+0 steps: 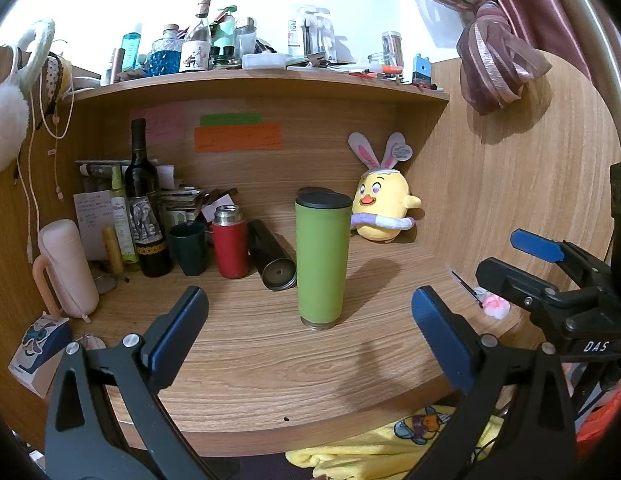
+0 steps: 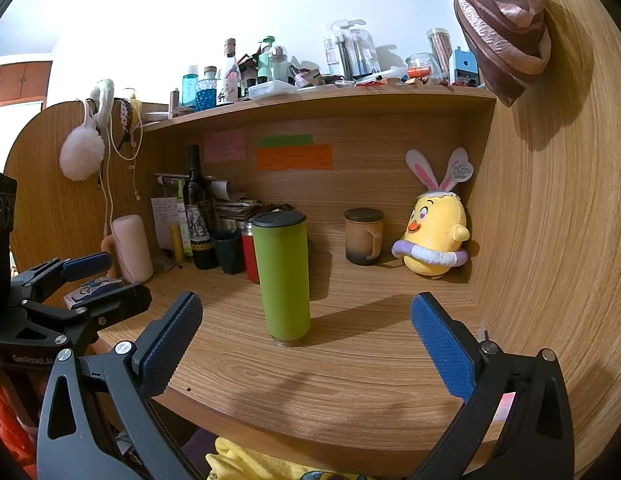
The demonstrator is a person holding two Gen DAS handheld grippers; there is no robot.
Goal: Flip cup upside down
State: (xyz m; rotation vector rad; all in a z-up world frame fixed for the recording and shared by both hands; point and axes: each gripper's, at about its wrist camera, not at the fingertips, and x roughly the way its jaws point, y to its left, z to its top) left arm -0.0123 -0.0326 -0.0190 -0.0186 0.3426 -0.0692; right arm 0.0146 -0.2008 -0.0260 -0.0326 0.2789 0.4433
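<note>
Both jaws stand spread wide, empty, with the green cup (image 1: 319,261) upright on the wooden desk (image 1: 270,364) ahead of them.

Left gripper (image 1: 310,320) and right gripper (image 2: 306,322) hover near the desk's front edge, side by side, neither touching the cup. Its black lid (image 1: 323,201) faces up and a brownish, possibly metal, base ring meets the wood. Behind it to the left stand a red flask (image 1: 230,242), a dark green mug (image 1: 189,248) and a wine bottle (image 1: 144,204); a black tube (image 1: 270,256) lies on its side near the cup. At the back right sits a yellow chick plush (image 2: 432,236), with a brown mug (image 2: 362,236) beside it.
</note>
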